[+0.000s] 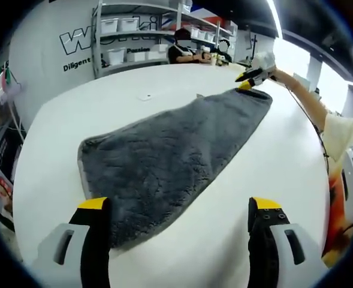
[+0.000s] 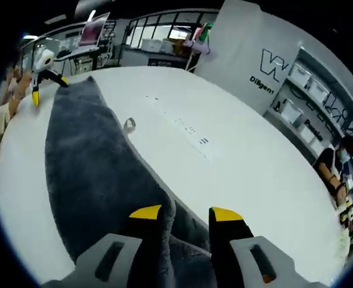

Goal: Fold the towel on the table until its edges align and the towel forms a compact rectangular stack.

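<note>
Beyond the far edge of your white worktop (image 1: 272,174) stands a metal shelving unit (image 1: 134,36) stacked with white storage bins (image 1: 117,24). Beside it, a pale wall (image 1: 50,54) carries large dark lettering (image 1: 74,42). A seated person in dark clothes (image 1: 182,51) is near the shelves. In the right gripper view, a strip of small printed marks (image 2: 188,129) runs across the worktop, and a monitor (image 2: 95,30) sits far back.
</note>
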### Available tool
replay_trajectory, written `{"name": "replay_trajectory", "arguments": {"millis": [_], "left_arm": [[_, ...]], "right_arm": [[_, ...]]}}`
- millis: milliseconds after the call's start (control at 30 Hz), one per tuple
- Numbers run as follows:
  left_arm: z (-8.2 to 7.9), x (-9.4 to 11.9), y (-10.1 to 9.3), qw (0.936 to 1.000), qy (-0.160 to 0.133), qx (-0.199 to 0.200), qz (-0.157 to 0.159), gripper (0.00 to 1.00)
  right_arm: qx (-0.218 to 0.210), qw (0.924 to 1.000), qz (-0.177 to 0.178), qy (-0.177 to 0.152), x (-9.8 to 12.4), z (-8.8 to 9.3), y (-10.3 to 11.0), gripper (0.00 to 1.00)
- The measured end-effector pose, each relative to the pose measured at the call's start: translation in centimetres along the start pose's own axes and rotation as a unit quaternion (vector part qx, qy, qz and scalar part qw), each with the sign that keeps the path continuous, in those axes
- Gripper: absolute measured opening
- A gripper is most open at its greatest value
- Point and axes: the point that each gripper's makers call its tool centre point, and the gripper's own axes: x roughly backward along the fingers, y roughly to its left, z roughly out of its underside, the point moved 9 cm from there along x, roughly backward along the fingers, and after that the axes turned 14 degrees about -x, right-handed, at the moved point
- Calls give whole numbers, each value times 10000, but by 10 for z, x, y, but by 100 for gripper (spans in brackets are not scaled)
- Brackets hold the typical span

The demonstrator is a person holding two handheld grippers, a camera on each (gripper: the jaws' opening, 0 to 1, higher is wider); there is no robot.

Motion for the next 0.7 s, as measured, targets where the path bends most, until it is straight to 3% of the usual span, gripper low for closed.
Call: {"name": "replay_trajectory", "arguments": {"millis": [33,200,267,367,567,700], "left_arm": [[0,0,0,10000,3,1,2,93],[0,0,1,10000,-6,6,2,93],[0,0,2,10000,-10,13,4,93],[0,-1,1,10000,-1,15,11,93],[0,-1,1,10000,-12,25,21,93],[1,-2,0,10000,8,34,22,93]], "right_arm": [[-85,9999,41,-35,4,2,-4,28],[-508,9944,929,-17,28,19,-42,25],[-565,9927,1062,5,30,23,-48,24],[-850,9843,1544,95,38,38,-70,21],[-1368,9802,1396,304,32,65,-88,17],[-1614,9783,1241,373,25,76,-80,14]]}}
